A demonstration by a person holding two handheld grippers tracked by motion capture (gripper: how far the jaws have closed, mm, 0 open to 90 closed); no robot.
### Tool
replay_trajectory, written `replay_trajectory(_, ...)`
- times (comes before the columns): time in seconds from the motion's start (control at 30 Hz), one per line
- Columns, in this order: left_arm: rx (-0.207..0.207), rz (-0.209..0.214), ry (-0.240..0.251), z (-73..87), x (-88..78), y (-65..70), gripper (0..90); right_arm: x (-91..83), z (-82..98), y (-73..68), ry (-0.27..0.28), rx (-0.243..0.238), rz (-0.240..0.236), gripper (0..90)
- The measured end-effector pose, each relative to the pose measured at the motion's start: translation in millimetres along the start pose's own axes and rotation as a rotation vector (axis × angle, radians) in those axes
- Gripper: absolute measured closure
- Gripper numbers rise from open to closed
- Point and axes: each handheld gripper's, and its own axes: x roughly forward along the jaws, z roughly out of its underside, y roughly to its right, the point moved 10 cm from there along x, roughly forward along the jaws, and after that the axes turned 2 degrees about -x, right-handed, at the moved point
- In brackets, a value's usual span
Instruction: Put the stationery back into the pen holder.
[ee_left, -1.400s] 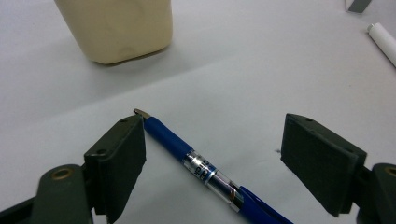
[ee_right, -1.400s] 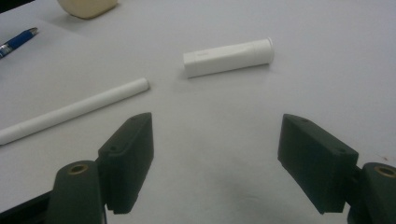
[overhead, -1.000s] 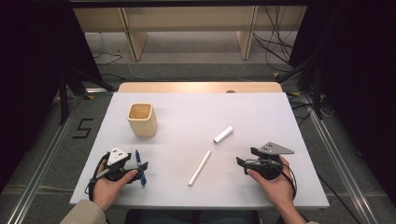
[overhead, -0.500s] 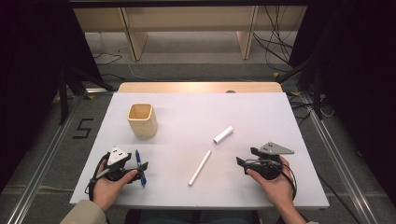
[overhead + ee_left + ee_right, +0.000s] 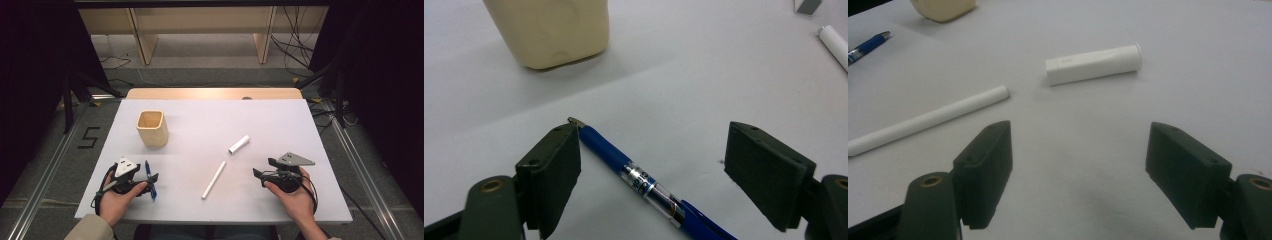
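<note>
- High view: pen (image 5: 149, 179) lies on the white table (image 5: 200, 130), just beside the left gripper (image 5: 145, 181) and between its spread jaws, which pinch nothing. The right gripper (image 5: 261, 169) rests at the near right, jaws also spread and empty. A long white stick (image 5: 213, 179) lies between the two grippers, and a short white tube (image 5: 239, 144) sits beyond it, nearer the right gripper. A cup (image 5: 152, 128) stands upright behind the left gripper, well apart from the pen.
- Left gripper view: the pen (image 5: 644, 182) runs slantwise between the jaws of the left gripper (image 5: 649, 170), its tip close by the left pad; whether it touches that pad I cannot tell. The right pad stands clear of it. I judge the pen light, stiff and smooth, so it may roll or twist in a loose pinch; the best hold looks to be across the blue barrel near its middle, away from the clear section and the tip. The cup (image 5: 551, 30) stands beyond.
- Right gripper view: the right gripper (image 5: 1078, 165) has wide jaws over bare table. The tube (image 5: 1093, 64) lies ahead, the stick (image 5: 928, 120) off to the left, both apart from the pads. The pen (image 5: 867, 46) shows far off at the left edge.
</note>
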Motion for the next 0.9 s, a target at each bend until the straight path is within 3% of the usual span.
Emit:
replay_trajectory(0.5, -0.001, -0.006, 0.016, -2.1, -1.7, -1.2, 23.7, 3.3, -1.1, -4.8, -0.002, -0.007, -0.024, 27.6)
replay_trajectory(0.7, -0.005, 0.007, 0.034, -4.5, -2.9, 4.5, 26.4, 1.7, -1.0, -5.9, 0.000, -0.010, -0.027, 27.6)
replay_trajectory(0.83, -0.011, 0.035, 0.054, -10.8, -4.7, 17.2, 27.9, 1.8, -1.1, -6.1, 0.001, -0.012, -0.025, 27.6)
replay_trajectory(0.9, 0.003, 0.064, 0.060, -15.0, -4.2, 32.1, 29.4, 3.0, -0.8, -6.9, -0.003, -0.014, -0.028, 27.6)
